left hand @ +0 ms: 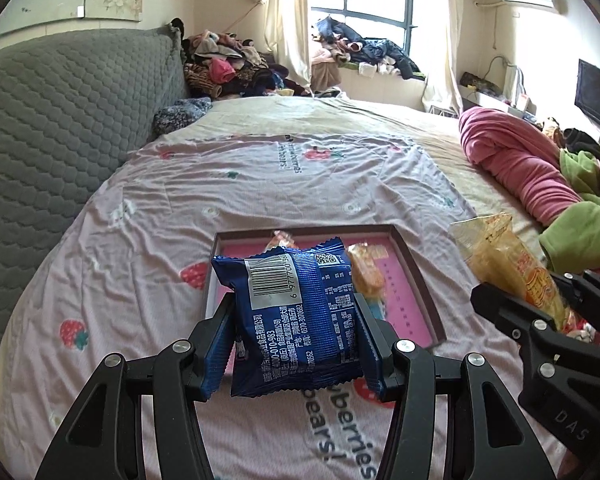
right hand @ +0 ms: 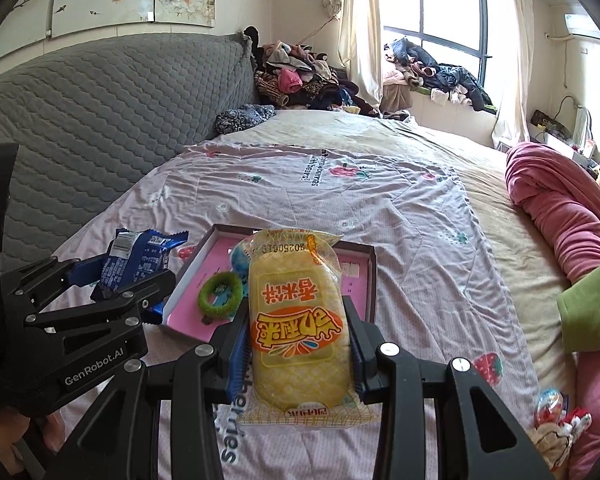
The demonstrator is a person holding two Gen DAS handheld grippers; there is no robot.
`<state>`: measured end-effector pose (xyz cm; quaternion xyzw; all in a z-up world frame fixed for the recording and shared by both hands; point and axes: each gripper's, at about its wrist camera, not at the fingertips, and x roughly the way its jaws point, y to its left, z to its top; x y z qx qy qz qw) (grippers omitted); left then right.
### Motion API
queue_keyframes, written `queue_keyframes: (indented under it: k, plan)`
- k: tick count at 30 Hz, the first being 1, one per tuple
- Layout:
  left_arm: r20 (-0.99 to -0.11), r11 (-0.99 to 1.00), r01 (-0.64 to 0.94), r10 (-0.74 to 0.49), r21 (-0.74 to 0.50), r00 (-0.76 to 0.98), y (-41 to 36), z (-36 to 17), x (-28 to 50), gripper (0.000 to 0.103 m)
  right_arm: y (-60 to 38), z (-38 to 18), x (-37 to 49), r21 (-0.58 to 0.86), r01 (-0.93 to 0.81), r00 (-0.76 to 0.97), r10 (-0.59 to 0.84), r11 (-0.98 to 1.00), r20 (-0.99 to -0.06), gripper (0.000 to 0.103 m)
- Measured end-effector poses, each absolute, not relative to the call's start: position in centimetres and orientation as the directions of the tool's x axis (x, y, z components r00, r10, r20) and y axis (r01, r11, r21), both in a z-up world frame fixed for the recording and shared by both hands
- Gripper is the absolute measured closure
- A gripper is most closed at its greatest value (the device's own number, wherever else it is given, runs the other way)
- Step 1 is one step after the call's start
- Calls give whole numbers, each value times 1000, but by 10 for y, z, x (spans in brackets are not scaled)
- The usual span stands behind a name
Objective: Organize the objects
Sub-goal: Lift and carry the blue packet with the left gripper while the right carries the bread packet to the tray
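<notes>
The left gripper (left hand: 296, 332) is clamped on a blue snack packet (left hand: 296, 312), its two pads pressing the packet's sides so that the barcode faces up. The packet hangs above the bed, in front of the near edge of a shallow tray (left hand: 416, 276) with a dark rim and a pink floor. In the right wrist view the same gripper (right hand: 112, 284) appears at the left, with the blue packet (right hand: 140, 256) sticking out beyond its fingers, just left of the tray's left edge.

The right gripper (right hand: 298, 344) grips a yellow rice-cracker packet (right hand: 296, 320) with an orange label, squeezed from both sides and held clear of the bedsheet (right hand: 412, 248), over the tray's near edge. In the left wrist view that gripper (left hand: 540, 308) enters from the right with the yellow packet (left hand: 500, 256) between its jaws, to the right of the tray.

Inside the tray (right hand: 370, 276) lie a green ring (right hand: 220, 294) near its left side and a blue round item (right hand: 240, 258) behind it, partly hidden by the yellow packet. The left wrist view shows small orange-wrapped snacks (left hand: 366, 272) on the tray floor behind the blue packet.

A pink blanket (right hand: 560, 216) and a green cloth (right hand: 592, 308) lie along the bed's right edge, and a grey quilted headboard cover (right hand: 100, 112) runs along its left. A few small wrapped sweets (right hand: 552, 404) sit near the bed's near right corner.
</notes>
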<state>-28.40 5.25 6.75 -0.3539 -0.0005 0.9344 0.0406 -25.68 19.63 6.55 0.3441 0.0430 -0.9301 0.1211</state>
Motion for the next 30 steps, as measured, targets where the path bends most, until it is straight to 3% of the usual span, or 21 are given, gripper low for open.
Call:
queue_keyframes:
  k: [30]
  plan:
    - [-679,-997,-62,78,-47,-730,56,-31,-360,46,201,-36,-338,34,238,-716,-199,-971,-670,62]
